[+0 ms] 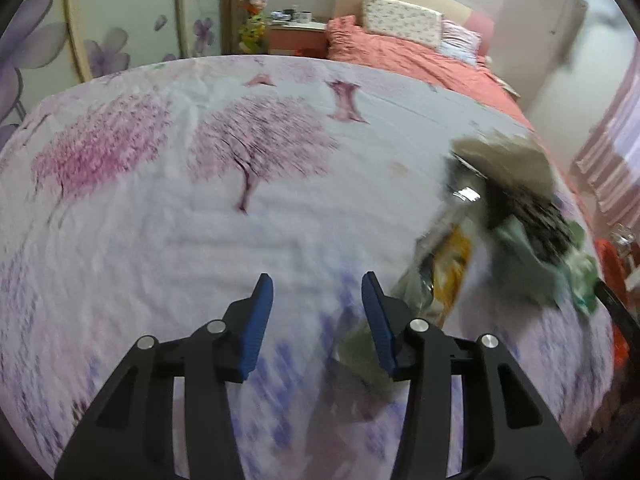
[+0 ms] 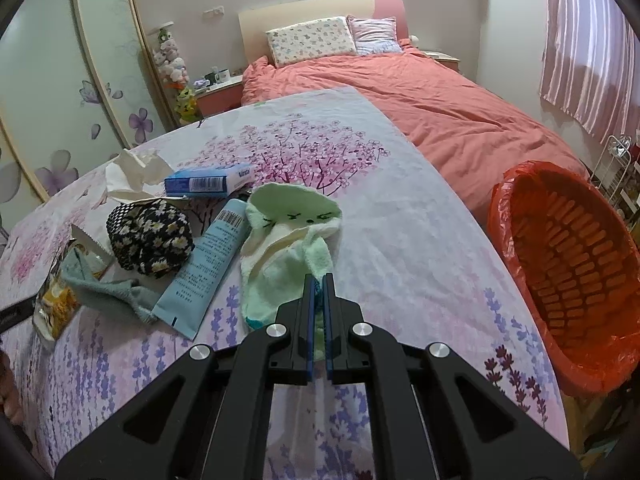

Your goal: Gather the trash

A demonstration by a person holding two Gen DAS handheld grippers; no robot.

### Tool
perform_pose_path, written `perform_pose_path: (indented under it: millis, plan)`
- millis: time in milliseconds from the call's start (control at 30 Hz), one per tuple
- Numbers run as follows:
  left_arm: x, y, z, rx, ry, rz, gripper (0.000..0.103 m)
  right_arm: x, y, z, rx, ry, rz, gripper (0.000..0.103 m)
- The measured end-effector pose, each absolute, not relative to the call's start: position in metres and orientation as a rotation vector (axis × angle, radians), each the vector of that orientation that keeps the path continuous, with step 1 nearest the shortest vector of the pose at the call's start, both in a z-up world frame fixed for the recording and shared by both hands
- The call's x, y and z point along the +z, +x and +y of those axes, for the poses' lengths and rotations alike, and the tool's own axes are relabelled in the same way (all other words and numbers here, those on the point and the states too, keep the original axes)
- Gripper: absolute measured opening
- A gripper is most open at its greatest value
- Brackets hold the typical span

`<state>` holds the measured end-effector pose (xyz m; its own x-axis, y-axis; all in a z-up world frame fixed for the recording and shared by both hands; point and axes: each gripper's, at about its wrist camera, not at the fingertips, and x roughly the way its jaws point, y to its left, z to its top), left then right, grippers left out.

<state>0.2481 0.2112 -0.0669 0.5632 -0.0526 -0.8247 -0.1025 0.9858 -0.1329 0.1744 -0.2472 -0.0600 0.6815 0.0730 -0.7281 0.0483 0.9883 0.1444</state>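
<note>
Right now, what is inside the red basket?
The red basket holds only its red liner, as far as the right wrist view shows: slatted walls and floor look bare. Its near rim hides the lowest part, so a small item there cannot be ruled out.

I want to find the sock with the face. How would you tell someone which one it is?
On the flowered table cover, right of the pale blue tube, lies a fluffy mint-green sock. The right gripper pinches it. Only it has a sleepy stitched face.
</note>
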Motion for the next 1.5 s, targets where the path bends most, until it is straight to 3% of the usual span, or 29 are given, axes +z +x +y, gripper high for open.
perform_pose_path:
  millis: [367, 700, 833, 933, 1000, 1100, 1300, 1500]
  plan:
    - [-0.046, 0.237, 0.198, -0.019, -0.28, 0.89, 0.062, -0.062, 0.171, -0.253, 0.002, 0.168, 0.823, 0.004]
    - [-0.071, 0.255, 0.157, -0.039, -0.152, 0.952, 0.059, -0.064, 0.173, -0.259, 0.016, 0.192, 0.826, 0.005]
    - [-0.072, 0.259, 0.144, -0.016, -0.081, 0.947, 0.059, -0.065, 0.174, -0.259, 0.025, 0.205, 0.832, 0.011]
    - [-0.073, 0.264, 0.138, 0.036, -0.037, 0.935, 0.05, -0.066, 0.173, -0.259, 0.025, 0.212, 0.828, 0.025]
    - [-0.073, 0.268, 0.141, 0.102, -0.024, 0.921, 0.044, -0.065, 0.173, -0.258, 0.031, 0.208, 0.823, 0.026]
    - [-0.073, 0.271, 0.155, 0.183, -0.032, 0.907, 0.043, -0.063, 0.174, -0.255, 0.043, 0.195, 0.818, 0.026]
    - [-0.074, 0.27, 0.173, 0.196, -0.078, 0.895, 0.045, -0.062, 0.184, -0.246, 0.045, 0.166, 0.809, 0.056]
    - [-0.074, 0.269, 0.176, 0.19, -0.085, 0.896, 0.046, -0.073, 0.2, -0.233, 0.037, 0.122, 0.864, 0.06]
